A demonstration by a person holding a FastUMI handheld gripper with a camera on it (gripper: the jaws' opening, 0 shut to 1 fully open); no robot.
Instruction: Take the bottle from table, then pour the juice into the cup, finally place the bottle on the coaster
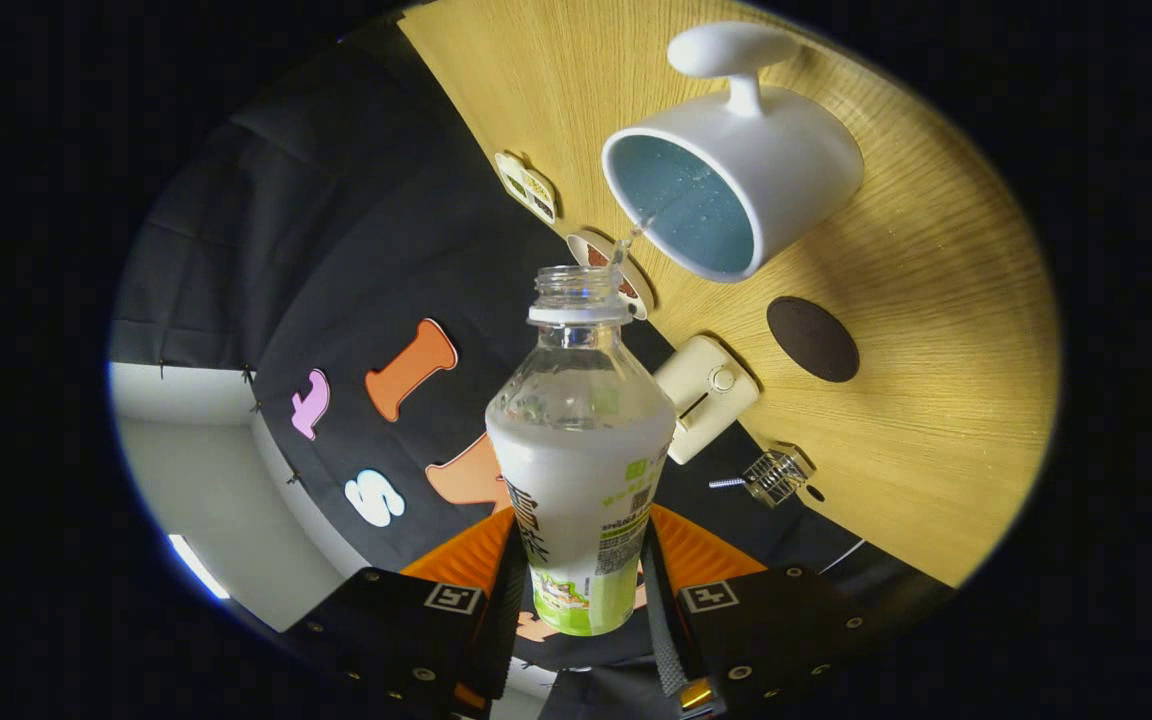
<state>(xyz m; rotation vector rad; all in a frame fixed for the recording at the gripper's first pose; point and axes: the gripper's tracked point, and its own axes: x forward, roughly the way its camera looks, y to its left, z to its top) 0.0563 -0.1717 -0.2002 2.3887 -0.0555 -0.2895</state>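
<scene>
My gripper (581, 575) is shut on a clear plastic bottle (581, 450) with a white and green label; both fingers press on its lower body. The bottle is uncapped and tipped, its mouth aimed at the white mug (746, 165) just beyond it. A thin stream of liquid runs from the mouth over the mug's rim onto its blue inside. The mug stands on the wooden table (936, 350), handle on its far side. A dark round coaster (813, 339) lies on the table beside the mug.
Along the table's edge by the booth wall sit a small tag-shaped item (528, 186), a round white object (596, 255) partly behind the bottle neck, a cream box-shaped device (704, 395) and a small clear clip-like piece (778, 474).
</scene>
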